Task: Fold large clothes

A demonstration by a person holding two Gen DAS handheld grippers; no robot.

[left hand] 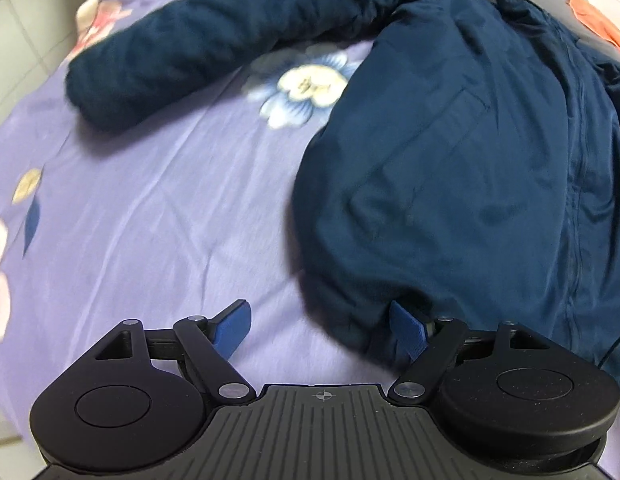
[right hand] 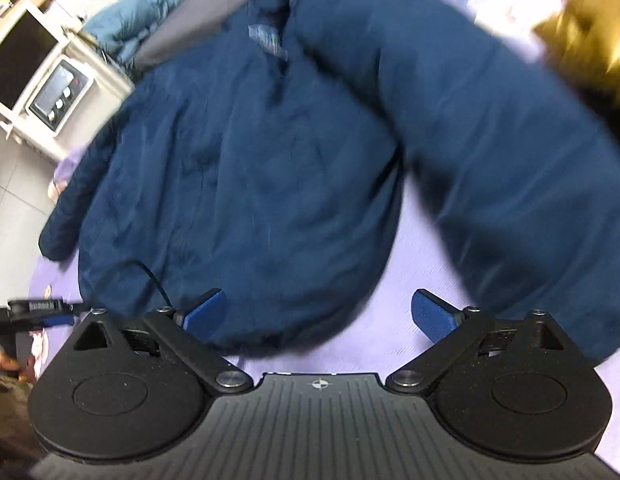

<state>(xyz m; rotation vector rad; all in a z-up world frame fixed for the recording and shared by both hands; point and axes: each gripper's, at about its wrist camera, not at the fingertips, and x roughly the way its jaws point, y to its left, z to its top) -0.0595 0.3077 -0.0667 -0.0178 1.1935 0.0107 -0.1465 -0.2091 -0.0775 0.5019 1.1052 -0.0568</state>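
A large dark blue jacket (left hand: 449,168) lies spread on a purple flowered bedsheet (left hand: 150,220), front up with its zipper running down the right. One sleeve (left hand: 182,56) stretches out to the far left. My left gripper (left hand: 321,330) is open at the jacket's near hem, its right pad (left hand: 407,330) touching the cloth edge. In the right wrist view the jacket (right hand: 246,176) fills the middle, with the other sleeve (right hand: 509,152) lying out to the right. My right gripper (right hand: 319,316) is open over the hem, nothing clamped.
A white appliance with a control panel (right hand: 58,92) stands off the bed at the left, beside tiled floor (right hand: 14,200). Grey and light blue cloth (right hand: 150,12) lies behind the jacket. An orange cloth (left hand: 597,20) sits far right. A golden thing (right hand: 589,24) is blurred.
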